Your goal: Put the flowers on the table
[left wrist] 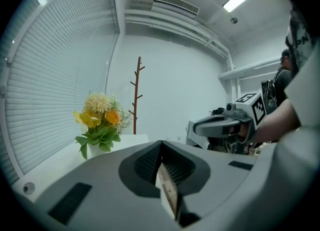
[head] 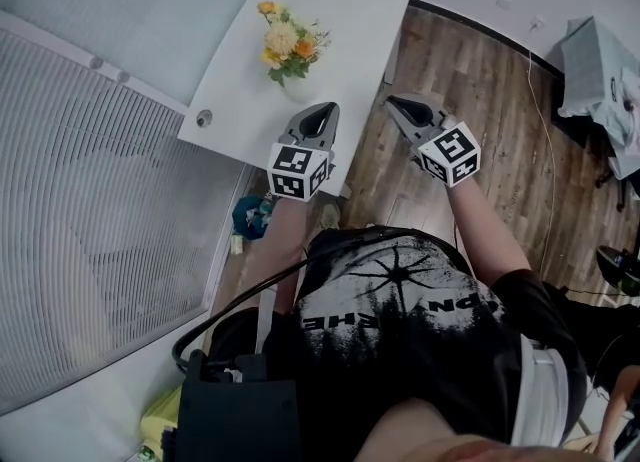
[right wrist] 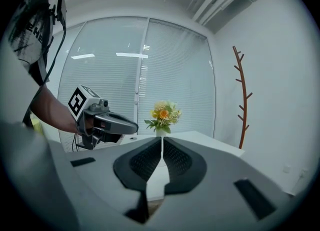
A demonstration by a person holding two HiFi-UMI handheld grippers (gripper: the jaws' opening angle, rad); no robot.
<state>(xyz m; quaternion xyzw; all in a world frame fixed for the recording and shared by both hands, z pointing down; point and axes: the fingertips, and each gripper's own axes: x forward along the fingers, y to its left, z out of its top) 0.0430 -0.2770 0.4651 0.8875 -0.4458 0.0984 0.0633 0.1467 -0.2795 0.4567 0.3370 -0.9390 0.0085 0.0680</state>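
**A:** Where are the flowers (head: 284,45)?

**B:** Standing in their vase (left wrist: 93,150) on the bench (head: 350,20), toward its left side. Both claws are clenched on nothing: the left claw (head: 328,108) over the near edge, the right claw (head: 395,102) off to the right.

**A:** Risk?

**B:** Probably a careless left sweep tipping that top-heavy bunch.

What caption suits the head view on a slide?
The flowers stand on the white table; the left gripper and right gripper, both shut and empty, hover nearby.
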